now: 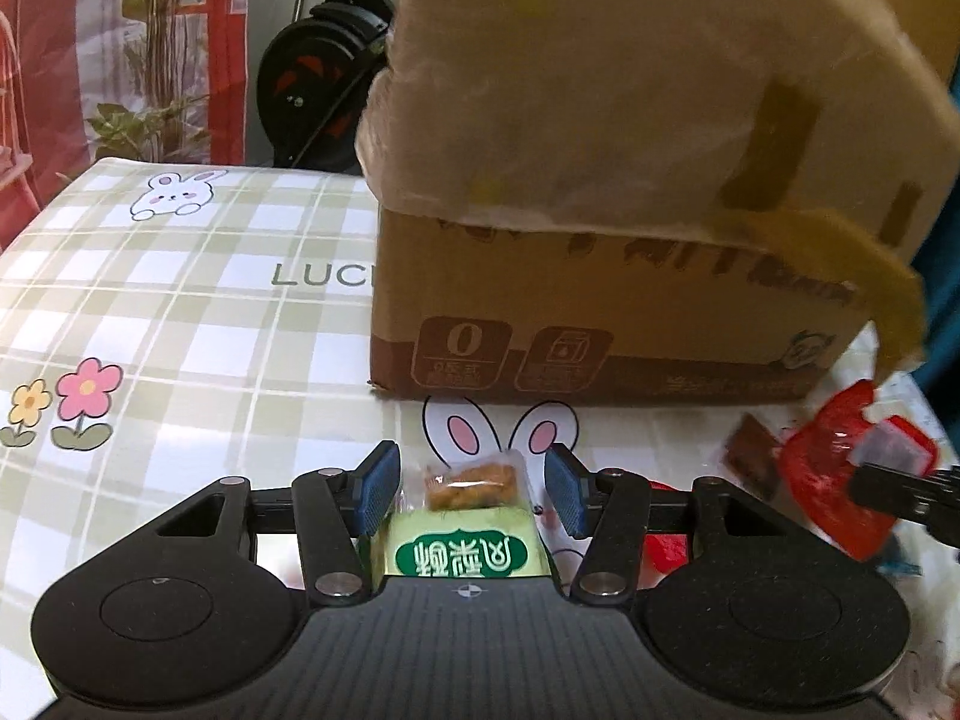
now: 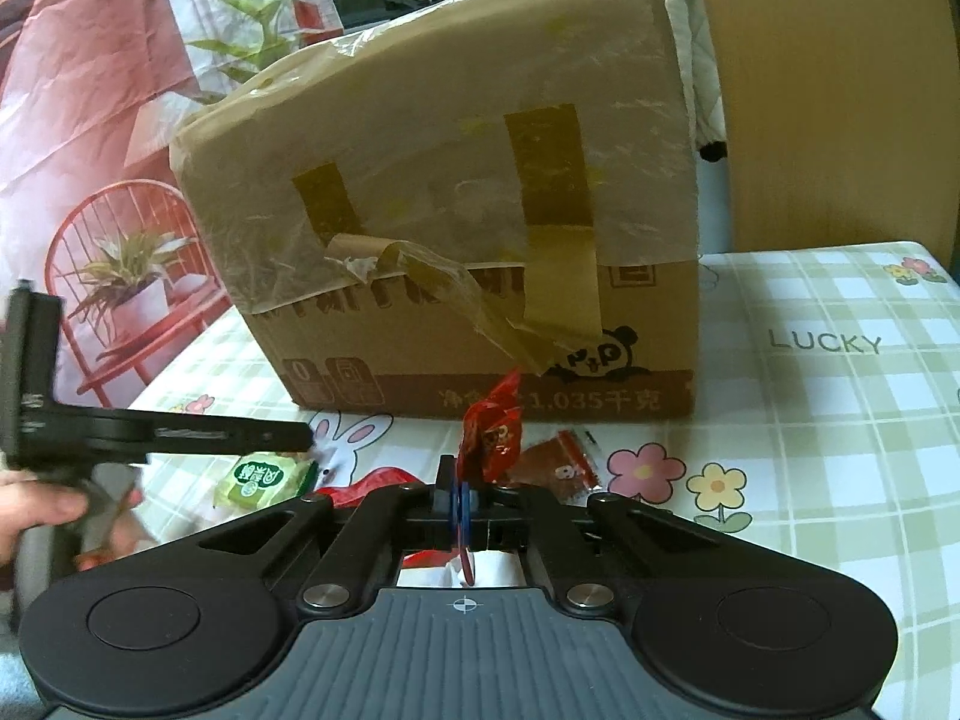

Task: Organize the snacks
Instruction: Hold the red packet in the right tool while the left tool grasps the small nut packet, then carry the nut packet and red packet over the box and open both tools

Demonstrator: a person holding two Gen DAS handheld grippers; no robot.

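A green snack packet with a brown pastry showing [image 1: 465, 519] lies on the tablecloth between the open fingers of my left gripper [image 1: 471, 489]; the pads stand apart from it on both sides. It also shows in the right wrist view [image 2: 264, 480], below the left gripper's arm [image 2: 162, 435]. My right gripper [image 2: 461, 501] is shut on a red snack packet [image 2: 495, 429] and holds it upright above the table; the same packet shows in the left wrist view [image 1: 840, 474]. A brown snack packet [image 2: 567, 465] lies flat just beyond it.
A large taped cardboard box [image 2: 456, 240] stands on the checked bunny tablecloth [image 2: 840, 396] right behind the snacks, with loose tape hanging down its front. Another red wrapper [image 2: 366, 489] lies under the right gripper. An exercise bike [image 1: 324, 72] stands beyond the table.
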